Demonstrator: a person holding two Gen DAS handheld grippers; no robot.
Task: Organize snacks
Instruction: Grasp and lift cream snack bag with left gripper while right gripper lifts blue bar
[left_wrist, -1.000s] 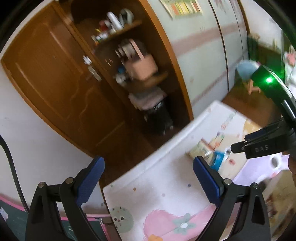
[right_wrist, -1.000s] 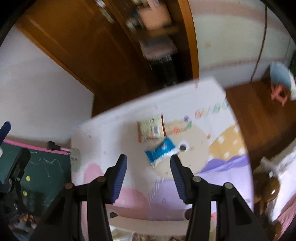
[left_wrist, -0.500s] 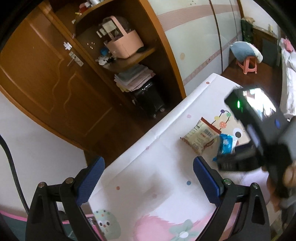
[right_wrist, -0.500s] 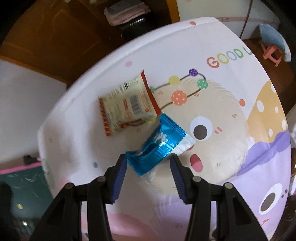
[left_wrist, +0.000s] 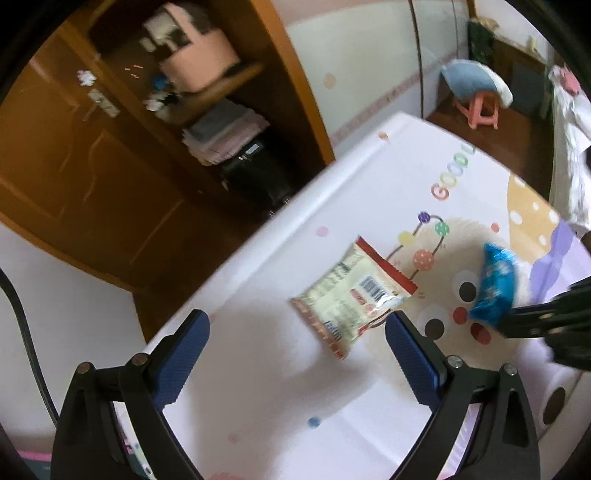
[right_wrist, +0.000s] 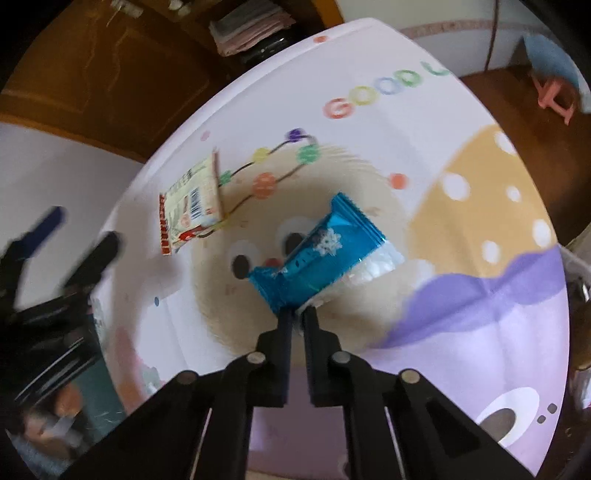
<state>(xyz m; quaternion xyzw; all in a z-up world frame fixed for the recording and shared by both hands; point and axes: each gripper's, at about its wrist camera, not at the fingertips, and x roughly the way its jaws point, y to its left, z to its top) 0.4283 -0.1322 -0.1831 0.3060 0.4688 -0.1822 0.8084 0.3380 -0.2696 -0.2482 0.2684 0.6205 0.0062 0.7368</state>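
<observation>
The right gripper (right_wrist: 296, 314) is clenched on the near sealed edge of the blue packet (right_wrist: 321, 249), its jaws pinching the crimped foil so tightly that almost no gap shows between them. The packet looks light and crinkly, slick on the surface, with soft contents that could crush; judging by that, the flat crimp is the sensible place to hold it, since a grip across the puffed middle might slip or squash what is inside. Whether it is lifted clear of the printed cloth (right_wrist: 480, 314) or rests on it cannot be told from either view.

The left gripper (left_wrist: 297, 350) hovers with jaws released and wide apart, holding nothing. Just beyond its right finger lies the cream packet (left_wrist: 352, 301) with red edges and a barcode, flat on the cloth, well apart from the blue one. It too seems thin and floppy; a corner or sealed edge would probably give the best hold.

Farther off, motion blur smears the wooden cabinet (left_wrist: 110, 166) and the shelf items, which cannot be made out. The packets' labels are unreadable. No snack container is in view.
</observation>
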